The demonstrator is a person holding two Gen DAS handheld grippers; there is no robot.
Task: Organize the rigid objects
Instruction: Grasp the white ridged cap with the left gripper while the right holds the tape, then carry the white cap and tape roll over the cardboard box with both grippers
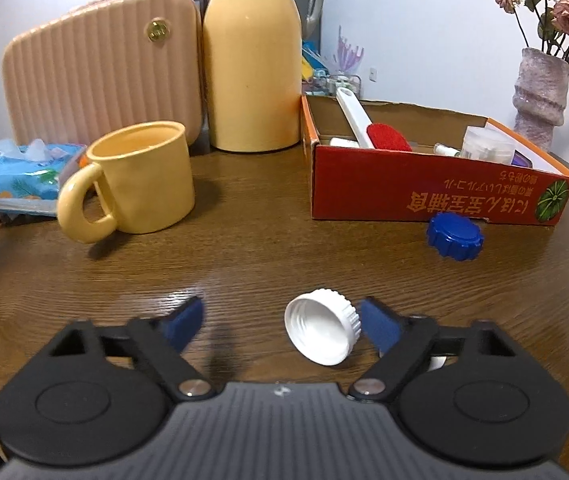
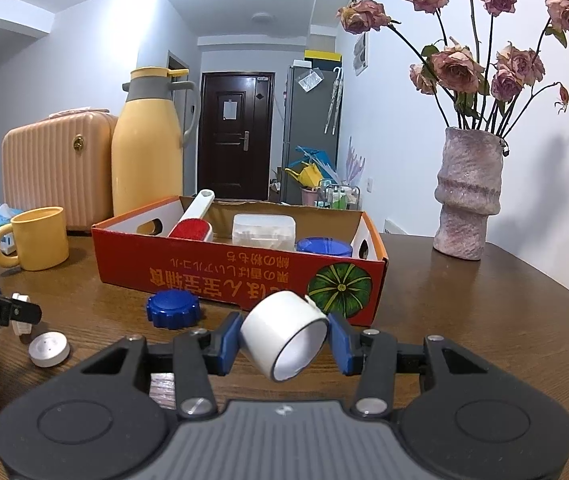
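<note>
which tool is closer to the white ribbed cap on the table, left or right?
Left. The left tool straddles the white ribbed cap, which lies tilted against its right finger. The right tool is off to the side, shut on a white roll before the box.

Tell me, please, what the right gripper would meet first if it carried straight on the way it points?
Most likely the red cardboard box: its front wall stands directly ahead of the right gripper, just beyond the white roll it holds. Depth is hard to judge.
</note>
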